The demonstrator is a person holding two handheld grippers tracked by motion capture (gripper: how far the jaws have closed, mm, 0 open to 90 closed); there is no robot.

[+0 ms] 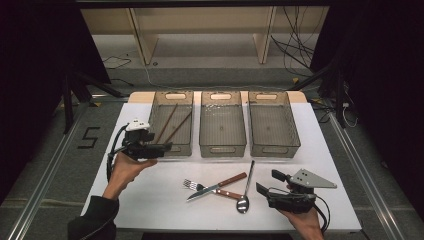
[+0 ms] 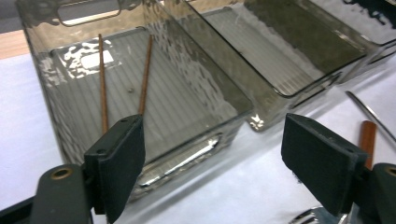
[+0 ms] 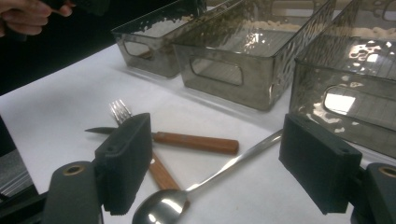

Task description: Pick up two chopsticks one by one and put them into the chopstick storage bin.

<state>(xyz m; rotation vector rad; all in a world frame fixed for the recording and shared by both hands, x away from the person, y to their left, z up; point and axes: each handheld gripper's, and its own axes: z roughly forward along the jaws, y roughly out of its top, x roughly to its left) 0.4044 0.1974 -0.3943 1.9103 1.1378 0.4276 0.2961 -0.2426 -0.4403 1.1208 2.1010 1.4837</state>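
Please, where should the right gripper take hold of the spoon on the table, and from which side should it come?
Probably at the bare middle of the spoon handle, coming from above with the right gripper jaws across it. The spoon lies flat, bowl toward the person, handle toward the bins. Its bowl end is close beside the wooden fork handle, so a grip higher up the handle stays clear.

A white surface (image 1: 150,200) stood on a grey carpeted floor (image 1: 60,165), where a black numeral five (image 1: 88,137) was taped down. Metal rails (image 1: 45,185) ran along both sides. Beyond it stood a pale wooden frame (image 1: 142,37) — legs and crossbars — with black cables (image 1: 295,45) trailing over the floor. Dark curtains (image 1: 40,50) closed in left and right, and the light fell mostly from overhead.
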